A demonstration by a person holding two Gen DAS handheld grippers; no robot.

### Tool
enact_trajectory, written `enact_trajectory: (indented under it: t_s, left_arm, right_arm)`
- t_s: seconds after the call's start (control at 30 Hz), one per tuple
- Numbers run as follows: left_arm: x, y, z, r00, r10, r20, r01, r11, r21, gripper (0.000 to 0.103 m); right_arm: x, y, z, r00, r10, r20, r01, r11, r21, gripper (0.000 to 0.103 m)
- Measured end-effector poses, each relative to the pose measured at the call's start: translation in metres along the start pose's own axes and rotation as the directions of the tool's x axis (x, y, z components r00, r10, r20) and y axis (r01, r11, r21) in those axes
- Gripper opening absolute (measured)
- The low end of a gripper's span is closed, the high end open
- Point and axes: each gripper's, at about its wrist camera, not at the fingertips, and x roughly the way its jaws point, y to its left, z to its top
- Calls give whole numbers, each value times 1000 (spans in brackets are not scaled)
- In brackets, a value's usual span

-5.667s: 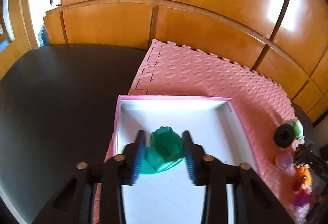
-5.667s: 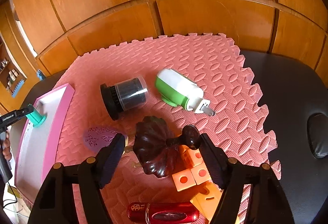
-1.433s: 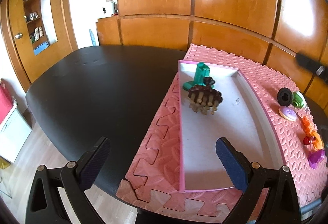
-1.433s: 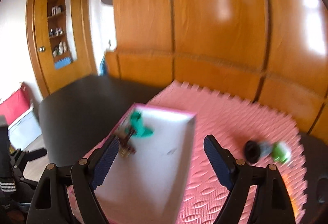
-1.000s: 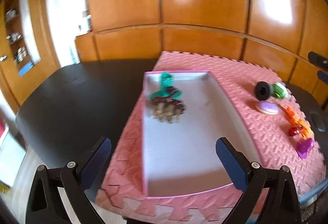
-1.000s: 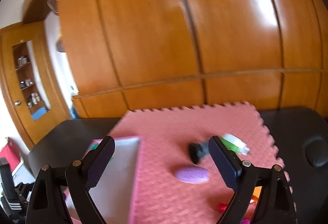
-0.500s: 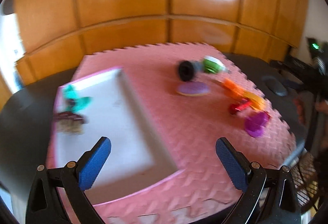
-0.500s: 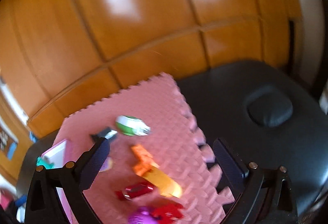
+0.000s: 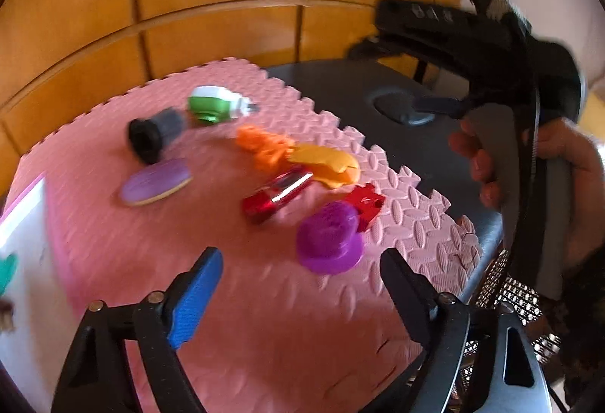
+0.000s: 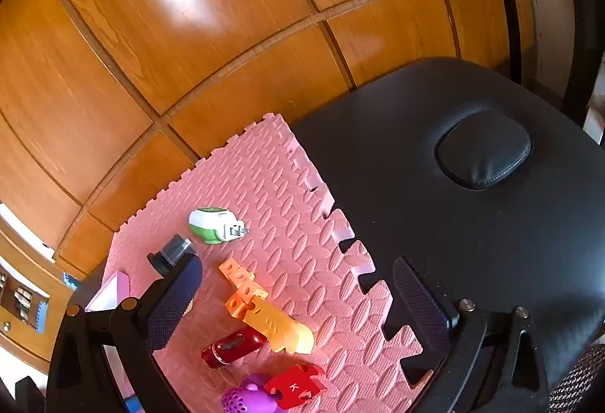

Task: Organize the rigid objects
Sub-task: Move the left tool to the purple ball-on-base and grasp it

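Observation:
Several loose items lie on the pink foam mat (image 9: pixel 113 231): a purple perforated cap (image 9: pixel 328 238), a red "K" piece (image 9: pixel 363 203), a shiny red tube (image 9: pixel 278 191), a yellow-orange piece (image 9: pixel 327 165), orange blocks (image 9: pixel 261 144), a purple oval disc (image 9: pixel 155 182), a black-and-clear cylinder (image 9: pixel 153 133) and a green-and-white plug device (image 9: pixel 213 104). My left gripper (image 9: pixel 298 284) is open and empty, just short of the purple cap. My right gripper (image 10: pixel 298 303) is open and empty above the mat's right edge, over the orange blocks (image 10: pixel 242 290) and red tube (image 10: pixel 232 347).
The white tray with a pink rim (image 9: pixel 22 201) is at the far left, with a green object (image 9: pixel 7 271) inside. The black padded table (image 10: pixel 472 242) with a round cushion (image 10: pixel 484 150) lies right of the mat. Wooden panels stand behind. My right-hand tool (image 9: pixel 522 103) is at the right.
Both views have swung right, away from the tray toward the loose items. The left gripper has come closer to the purple cap. Both stay open and empty.

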Motion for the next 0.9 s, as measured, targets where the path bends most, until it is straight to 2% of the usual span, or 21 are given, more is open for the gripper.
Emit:
enact_trajectory:
  t_s: [0.07, 0.3, 0.33, 0.37, 0.4, 0.43, 0.57, 0.73, 0.9]
  left_arm:
    - [12, -6, 5, 1000, -18, -18, 18, 1000, 7, 76]
    - [44, -10, 16, 999, 1, -36, -2, 1000, -19, 71]
    - [47, -8, 15, 999, 7, -42, -8, 1000, -22, 61]
    - [52, -7, 15, 999, 10, -52, -12, 999, -31, 44]
    - [57, -6, 14, 998, 2, -66, -5, 999, -44, 36]
    - [59, -6, 12, 998, 2, -70, -5, 999, -47, 34]
    - [51, -3, -2, 999, 10, -44, -12, 999, -48, 33]
    - [31, 18, -24, 999, 32, -14, -33, 994, -106, 33]
    - [18, 39, -42, 994, 102, 31, -96, 984, -152, 33]
  right_arm:
    - [2, -1, 0, 1000, 0, -8, 0, 1000, 4, 103]
    - [7, -4, 1, 999, -10, -36, 10, 1000, 11, 103]
    - [7, -4, 1, 999, -12, -36, 12, 1000, 10, 103]
    - [7, -4, 1, 999, -12, -37, 13, 1000, 10, 103]
    - [7, -4, 1, 999, -14, -35, 14, 1000, 10, 103]
    - [7, -4, 1, 999, -17, -35, 18, 1000, 8, 103]
    - [12, -3, 0, 998, -23, -55, 22, 1000, -6, 103]
    - [26, 0, -6, 989, -40, -140, 36, 999, -35, 101]
    - [30, 5, -11, 984, -22, -179, 11, 998, -60, 101]
